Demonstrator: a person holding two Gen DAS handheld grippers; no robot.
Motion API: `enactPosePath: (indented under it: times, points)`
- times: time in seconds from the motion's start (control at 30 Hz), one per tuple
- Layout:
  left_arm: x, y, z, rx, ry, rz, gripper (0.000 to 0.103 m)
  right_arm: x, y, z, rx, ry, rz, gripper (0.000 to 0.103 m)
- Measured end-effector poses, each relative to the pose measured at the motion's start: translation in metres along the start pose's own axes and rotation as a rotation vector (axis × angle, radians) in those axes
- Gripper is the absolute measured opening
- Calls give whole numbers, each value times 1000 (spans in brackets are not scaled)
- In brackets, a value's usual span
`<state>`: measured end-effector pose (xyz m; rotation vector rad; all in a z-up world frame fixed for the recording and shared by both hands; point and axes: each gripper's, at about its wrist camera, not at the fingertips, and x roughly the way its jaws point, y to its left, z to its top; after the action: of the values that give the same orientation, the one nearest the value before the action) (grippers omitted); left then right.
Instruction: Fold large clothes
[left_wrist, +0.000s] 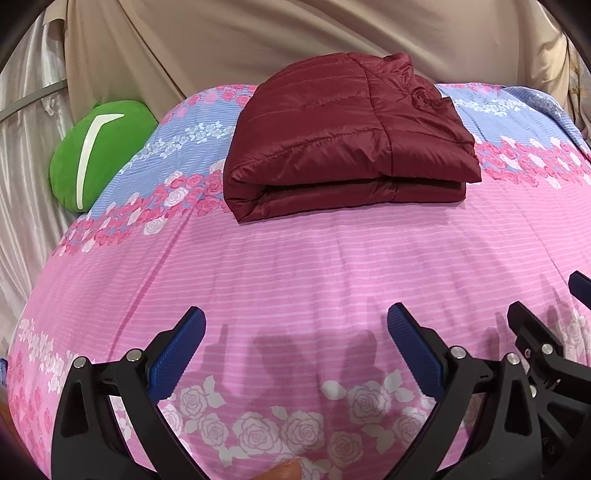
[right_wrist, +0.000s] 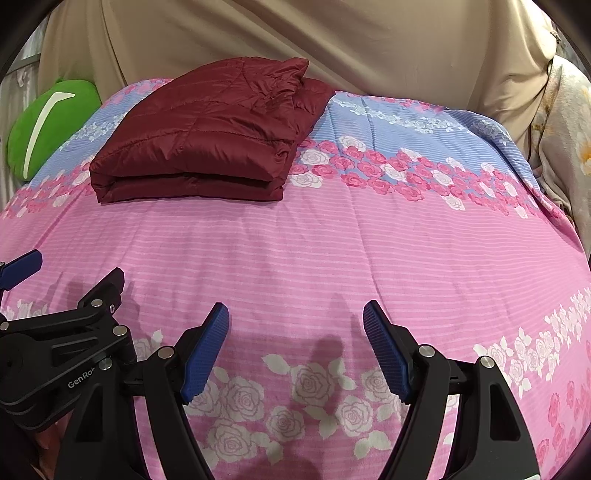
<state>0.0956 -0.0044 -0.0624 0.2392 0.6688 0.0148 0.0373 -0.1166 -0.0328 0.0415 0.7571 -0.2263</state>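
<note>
Left wrist view: the left gripper (left_wrist: 295, 325) hangs over the pink rose-print bedspread (left_wrist: 332, 266) with its blue pads (left_wrist: 184, 350) spread wide and nothing between them. The folded maroon quilted jacket (left_wrist: 343, 147) lies at twelve o'clock from the gripper, well apart from it, on the band where the spread turns from pink to blue. Its doubled near edge faces the camera, and its rumpled collar end sits toward one o'clock. Between the fingers and that edge the spread is bare and smooth. A green cushion (left_wrist: 96, 155) sits at ten o'clock, at the bed's far left edge against the beige drape (left_wrist: 258, 44). The right gripper (left_wrist: 546, 321) shows at three o'clock, just beside the left one.

Right wrist view: the right gripper (right_wrist: 295, 332) also stands wide open and empty above the spread (right_wrist: 369, 240). The jacket (right_wrist: 207, 136) lies at eleven o'clock, well apart. From twelve to three o'clock the spread is bare out to its right edge, where it drops beside a pale floral cloth (right_wrist: 565, 122). The cushion (right_wrist: 48, 122) is at ten o'clock. At nine o'clock the left gripper's body (right_wrist: 66, 350) carries white lettering that reads "GenRob", cut off behind the right gripper's finger.
</note>
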Motion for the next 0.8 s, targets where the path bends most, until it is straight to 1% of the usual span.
enactPosePath:
  times: [0.43,0.67,0.8]
  points:
    - [-6,2,0,-53,-23,14,95,-4,1,-1,17,-14,-7,73]
    - [-7,2,-1,-58,-27,13,95,-5,0,0,18,-21,-6,73]
    - [-9,1,-1,-57,-30,12,93,-4,0,0,17,-21,-6,73]
